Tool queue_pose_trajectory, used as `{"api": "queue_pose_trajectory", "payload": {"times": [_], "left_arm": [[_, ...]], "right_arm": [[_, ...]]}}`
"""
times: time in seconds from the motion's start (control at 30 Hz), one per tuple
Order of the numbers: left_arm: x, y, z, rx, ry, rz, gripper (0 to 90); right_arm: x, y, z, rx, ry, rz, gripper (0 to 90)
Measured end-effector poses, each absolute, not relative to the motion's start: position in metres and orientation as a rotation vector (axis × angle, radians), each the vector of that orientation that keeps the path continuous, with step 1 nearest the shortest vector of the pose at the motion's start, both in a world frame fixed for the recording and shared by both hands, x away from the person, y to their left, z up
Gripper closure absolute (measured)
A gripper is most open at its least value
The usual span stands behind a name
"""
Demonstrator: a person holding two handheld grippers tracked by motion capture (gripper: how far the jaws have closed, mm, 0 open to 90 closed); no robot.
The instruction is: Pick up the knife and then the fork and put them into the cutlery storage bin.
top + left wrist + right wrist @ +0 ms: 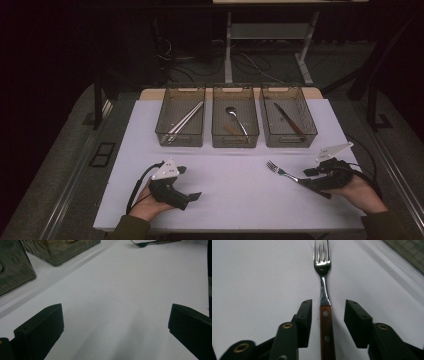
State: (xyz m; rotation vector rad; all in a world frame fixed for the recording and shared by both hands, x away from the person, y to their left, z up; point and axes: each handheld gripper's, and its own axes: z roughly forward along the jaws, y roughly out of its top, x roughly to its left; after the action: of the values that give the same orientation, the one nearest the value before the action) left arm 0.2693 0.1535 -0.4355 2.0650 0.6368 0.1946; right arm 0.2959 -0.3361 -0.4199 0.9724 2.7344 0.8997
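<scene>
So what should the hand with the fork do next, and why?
Probably squeeze the right gripper shut on the fork. Its wooden handle lies between the two jaws, but there is a gap on each side, so nothing grips it yet. The fork rests flat on the table.

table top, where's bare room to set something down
The widest bare patch of the table lies between the left gripper and the fork, below the three bins. Crowded: the far edge with the bins and the right gripper astride the fork.
</scene>
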Motion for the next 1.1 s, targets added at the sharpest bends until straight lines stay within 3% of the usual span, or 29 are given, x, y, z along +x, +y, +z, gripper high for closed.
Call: {"api": "queue_pose_trajectory", "payload": {"times": [0.43,1.1], "left_arm": [[0.27,0.153,-0.436,2.069,0.636,0.191,0.0],[0.27,0.151,-0.437,2.08,0.628,0.184,0.0]], "right_arm": [[0.3,-0.327,-0.428,0.907,2.829,0.756,73.4],[0.329,-0.277,-0.419,0.858,3.027,0.123,75.5]]}}
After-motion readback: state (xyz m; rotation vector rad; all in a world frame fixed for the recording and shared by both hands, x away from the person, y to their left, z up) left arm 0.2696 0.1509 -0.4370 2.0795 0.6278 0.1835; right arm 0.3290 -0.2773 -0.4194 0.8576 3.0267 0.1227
